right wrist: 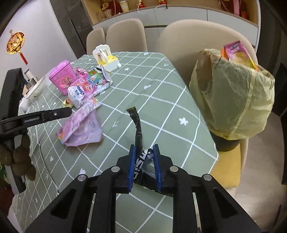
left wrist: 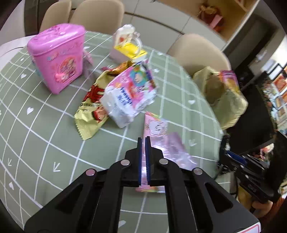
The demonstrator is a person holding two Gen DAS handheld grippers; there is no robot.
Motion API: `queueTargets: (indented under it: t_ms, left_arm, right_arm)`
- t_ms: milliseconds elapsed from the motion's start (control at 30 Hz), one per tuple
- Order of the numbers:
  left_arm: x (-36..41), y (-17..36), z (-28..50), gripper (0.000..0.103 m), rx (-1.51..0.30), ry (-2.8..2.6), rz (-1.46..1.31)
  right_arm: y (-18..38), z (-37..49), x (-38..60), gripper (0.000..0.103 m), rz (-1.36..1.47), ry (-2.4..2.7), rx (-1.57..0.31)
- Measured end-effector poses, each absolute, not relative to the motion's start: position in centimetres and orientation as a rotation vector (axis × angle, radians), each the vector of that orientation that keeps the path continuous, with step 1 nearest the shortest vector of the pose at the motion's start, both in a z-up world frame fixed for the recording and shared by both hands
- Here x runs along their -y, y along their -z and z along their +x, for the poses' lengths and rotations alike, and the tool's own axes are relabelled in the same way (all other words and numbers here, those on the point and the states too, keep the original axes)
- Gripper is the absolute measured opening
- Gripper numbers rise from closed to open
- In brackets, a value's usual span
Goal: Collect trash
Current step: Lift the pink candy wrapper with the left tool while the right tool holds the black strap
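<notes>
My left gripper [left wrist: 143, 138] is shut on a pink foil wrapper [left wrist: 161, 141] that trails onto the green checked tablecloth [left wrist: 44, 125]; it also shows in the right wrist view [right wrist: 80, 129]. My right gripper [right wrist: 143, 148] is shut on a black wrapper [right wrist: 138, 125] that sticks up above the table. A yellow trash bag [right wrist: 233, 100] stands on a chair at the table's right edge, with a pink snack pack [right wrist: 236, 52] poking out of its top. A yellow snack wrapper [left wrist: 91, 107] and a tissue pack [left wrist: 129, 95] lie mid-table.
A pink tin [left wrist: 57, 59] and a white and yellow toy [left wrist: 127, 46] stand at the far side. Beige chairs [right wrist: 125, 34] ring the table. Shelves [right wrist: 170, 5] line the wall behind. A white appliance [right wrist: 34, 89] sits at the table's left.
</notes>
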State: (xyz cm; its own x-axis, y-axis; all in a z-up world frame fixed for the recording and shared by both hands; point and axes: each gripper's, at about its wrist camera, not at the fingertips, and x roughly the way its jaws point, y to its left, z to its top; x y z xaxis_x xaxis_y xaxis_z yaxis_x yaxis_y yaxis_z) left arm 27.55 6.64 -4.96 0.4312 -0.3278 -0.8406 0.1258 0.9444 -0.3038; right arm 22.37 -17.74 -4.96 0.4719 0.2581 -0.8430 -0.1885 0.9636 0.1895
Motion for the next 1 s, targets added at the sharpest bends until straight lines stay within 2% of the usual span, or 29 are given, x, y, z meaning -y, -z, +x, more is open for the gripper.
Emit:
queueTargets:
  t_ms: [67, 233, 267, 300, 333, 633, 1000]
  left_arm:
    - [-6.7, 5.3, 27.7, 0.034, -1.111, 0.278, -0.228]
    - [-6.1, 5.9, 27.6, 0.035, -1.130, 0.274, -0.226]
    - [-5.8, 6.0, 27.6, 0.031, -1.131, 0.277, -0.213]
    - [-5.6, 6.0, 27.5, 0.011, -1.130, 0.278, -0.200]
    - [-5.6, 6.1, 27.5, 0.005, -1.133, 0.275, -0.194]
    - [-7.2, 1.5, 26.6, 0.002, -1.008, 0.254, -0.266]
    - [-3.0, -3.6, 26.4, 0.002, -0.901, 0.221, -0.154]
  right_arm:
    - [5.0, 22.4, 17.8, 0.020, 0.074, -0.280, -1.055]
    - [4.4, 22.5, 17.9, 0.020, 0.072, -0.276, -1.036]
    - [4.4, 22.6, 18.0, 0.020, 0.077, -0.274, -1.034]
    - [4.2, 22.7, 18.0, 0.020, 0.079, -0.274, -1.030]
    - [4.1, 22.7, 17.9, 0.020, 0.078, -0.274, -1.027]
    - [1.9, 22.8, 17.9, 0.020, 0.042, -0.295, -0.965]
    - [-0.6, 24.8, 20.9, 0.020, 0.068, -0.330, -0.888]
